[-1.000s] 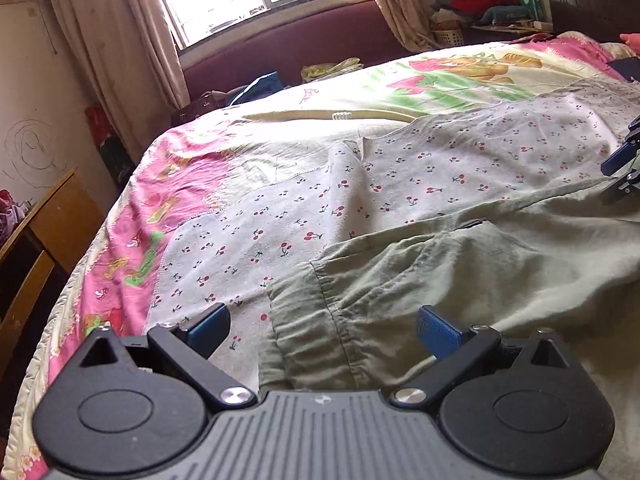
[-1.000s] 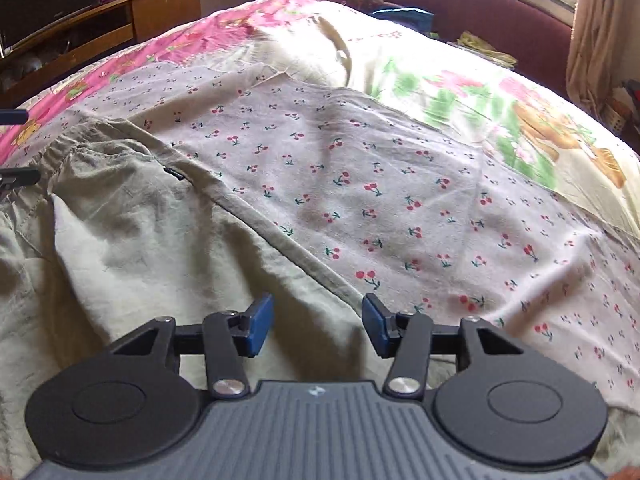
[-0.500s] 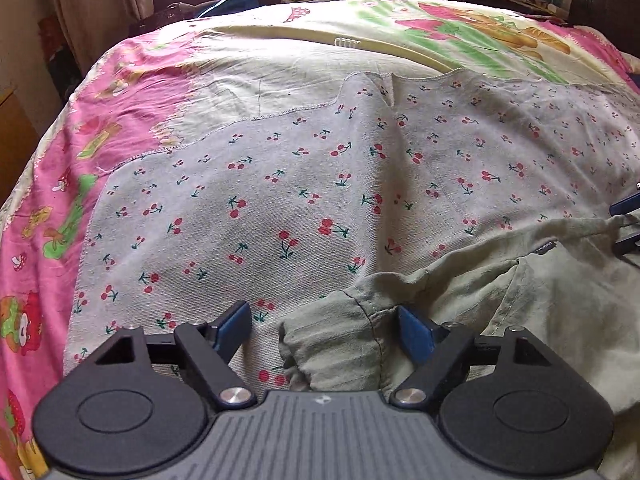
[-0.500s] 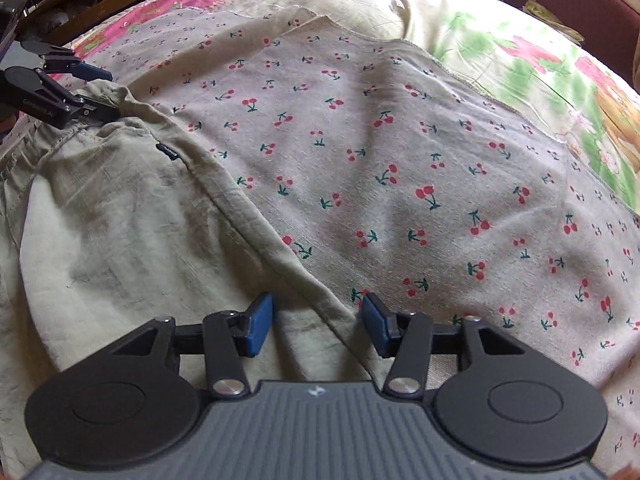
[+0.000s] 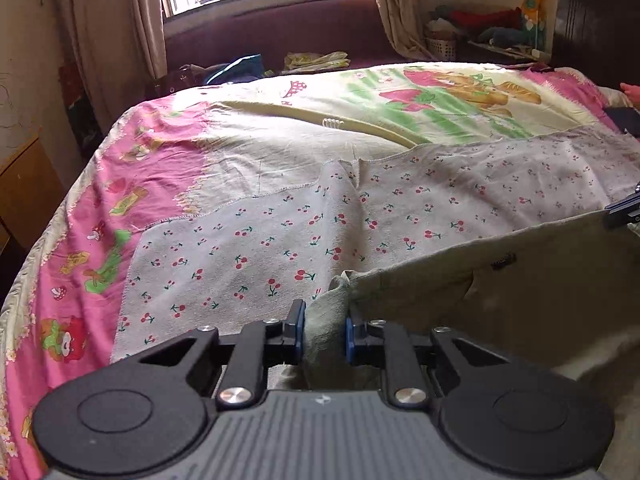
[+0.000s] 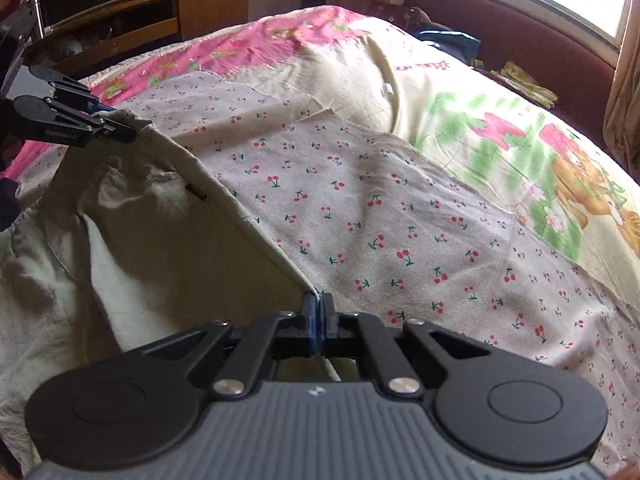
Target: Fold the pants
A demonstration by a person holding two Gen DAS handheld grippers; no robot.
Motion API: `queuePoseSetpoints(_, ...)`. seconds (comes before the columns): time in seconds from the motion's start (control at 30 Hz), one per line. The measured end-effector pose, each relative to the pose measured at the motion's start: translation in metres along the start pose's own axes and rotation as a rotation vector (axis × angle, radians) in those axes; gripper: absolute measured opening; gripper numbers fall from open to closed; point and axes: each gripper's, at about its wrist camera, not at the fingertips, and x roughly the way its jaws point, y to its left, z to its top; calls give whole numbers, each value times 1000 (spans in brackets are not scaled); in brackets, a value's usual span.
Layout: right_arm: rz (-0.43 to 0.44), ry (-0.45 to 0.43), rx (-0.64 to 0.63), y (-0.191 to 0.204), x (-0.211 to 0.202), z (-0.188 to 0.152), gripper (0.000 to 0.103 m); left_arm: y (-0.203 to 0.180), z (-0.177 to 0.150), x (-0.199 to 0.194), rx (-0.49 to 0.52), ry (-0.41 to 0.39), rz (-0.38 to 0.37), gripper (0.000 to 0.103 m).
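Note:
Khaki-green pants [image 5: 520,300] [image 6: 168,256] lie on a cherry-print sheet [image 5: 248,248] [image 6: 380,216] on the bed. My left gripper [image 5: 323,334] is shut on a bunched corner of the pants' upper edge; it also shows at the left of the right wrist view [image 6: 124,128]. My right gripper [image 6: 319,322] is shut on the other end of the same edge; its tip shows at the right of the left wrist view [image 5: 624,210]. The edge is stretched taut and lifted between the two grippers. The lower part of the pants is hidden behind the gripper bodies.
A pink and cream cartoon bedspread [image 5: 92,216] [image 6: 500,128] covers the bed. A maroon window seat [image 5: 280,36] with clothes lies beyond it. A wooden cabinet [image 6: 168,8] stands at the far left of the bed. A shelf with clutter [image 5: 480,36] is by the headboard.
Both grippers have closed on the pants' upper edge and lifted it. The edge now runs straight and taut between them, where it lay slack before.

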Motion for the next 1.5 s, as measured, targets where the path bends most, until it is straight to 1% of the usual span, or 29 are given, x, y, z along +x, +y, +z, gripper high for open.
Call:
queuePoseSetpoints(0.03, -7, -29, 4, 3, -16, -2, 2, -1, -4, -20, -1, -31, -5, 34)
queuePoseSetpoints(0.07, -10, -71, 8, 10, -41, -6, 2, -2, -9, -36, 3, -56, -9, 34)
queuePoseSetpoints(0.1, -11, -100, 7, 19, -61, -11, 2, -5, -18, -61, 8, -90, -11, 34)
queuePoseSetpoints(0.17, -21, -143, -16, 45, -97, -26, 2, -9, -35, -98, -2, -121, -4, 34)
queuePoseSetpoints(0.23, -11, -167, -20, 73, -127, -44, 2, -13, -55, -127, -24, -126, -8, 34)
queuePoseSetpoints(0.3, 19, -154, -9, 99, -144, -63, 2, -22, -82, -152, -11, -122, -7, 34)
queuePoseSetpoints(0.33, 24, -146, -16, 111, -147, -75, 2, -25, -95, -158, -16, -115, -5, 34)
queuePoseSetpoints(0.4, 36, -100, 3, 129, -143, -96, 2, -28, -120, -160, -38, -83, -6, 34)
queuePoseSetpoints(0.47, 39, -54, 33, 140, -131, -116, 2, -32, -142, -157, -43, -48, -7, 34)
queuePoseSetpoints(0.57, 40, 7, 26, 158, -112, -142, 2, -39, -168, -153, -40, -4, -12, 35)
queuePoseSetpoints(0.63, 31, 39, -6, 170, -103, -154, 2, -47, -183, -154, -2, 2, -4, 36)
queuePoseSetpoints(0.73, 28, 79, -29, 184, -100, -171, 5, -53, -194, -158, 45, -14, 18, 41)
queuePoseSetpoints(0.8, 19, 84, -49, 188, -100, -173, 7, -54, -196, -160, 76, -31, 33, 44)
queuePoseSetpoints(0.83, 13, 85, -62, 190, -101, -173, 10, -54, -197, -162, 92, -42, 44, 46)
queuePoseSetpoints(0.9, 8, 97, -91, 194, -102, -170, 10, -55, -198, -166, 133, -64, 71, 54)
queuePoseSetpoints(0.97, -7, 105, -124, 198, -104, -167, 11, -56, -199, -170, 175, -75, 89, 58)
queuePoseSetpoints(1.03, -7, 92, -146, 202, -109, -161, 11, -55, -202, -173, 207, -81, 85, 59)
queuePoseSetpoints(1.07, 13, 67, -164, 208, -113, -156, 11, -55, -203, -174, 214, -79, 74, 59)
queuePoseSetpoints(1.1, 35, 44, -183, 213, -116, -151, 14, -55, -204, -175, 227, -79, 67, 59)
queuePoseSetpoints(1.13, 59, 25, -203, 219, -116, -143, 26, -56, -203, -175, 244, -79, 68, 59)
queuePoseSetpoints(1.17, 78, 6, -227, 227, -113, -135, 32, -57, -203, -174, 268, -80, 72, 60)
queuePoseSetpoints(1.2, 95, -12, -253, 235, -109, -128, 41, -57, -201, -173, 285, -83, 75, 61)
queuePoseSetpoints(1.3, 151, -59, -336, 267, -80, -104, 42, -55, -197, -172, 311, -81, 66, 61)
queuePoseSetpoints(1.33, 161, -72, -361, 280, -68, -97, 42, -54, -195, -171, 324, -78, 67, 60)
queuePoseSetpoints(1.37, 167, -85, -373, 291, -57, -90, 39, -54, -194, -171, 340, -76, 70, 59)
queuePoseSetpoints(1.4, 157, -89, -381, 298, -48, -84, 32, -53, -192, -171, 362, -75, 74, 58)
queuePoseSetpoints(1.43, 135, -76, -383, 305, -38, -77, 13, -52, -190, -171, 374, -74, 73, 55)
queuePoseSetpoints(1.47, 117, -66, -368, 306, -31, -70, 4, -50, -184, -169, 387, -70, 65, 50)
queuePoseSetpoints(1.5, 123, -61, -341, 302, -29, -63, 4, -48, -177, -166, 401, -72, 60, 46)
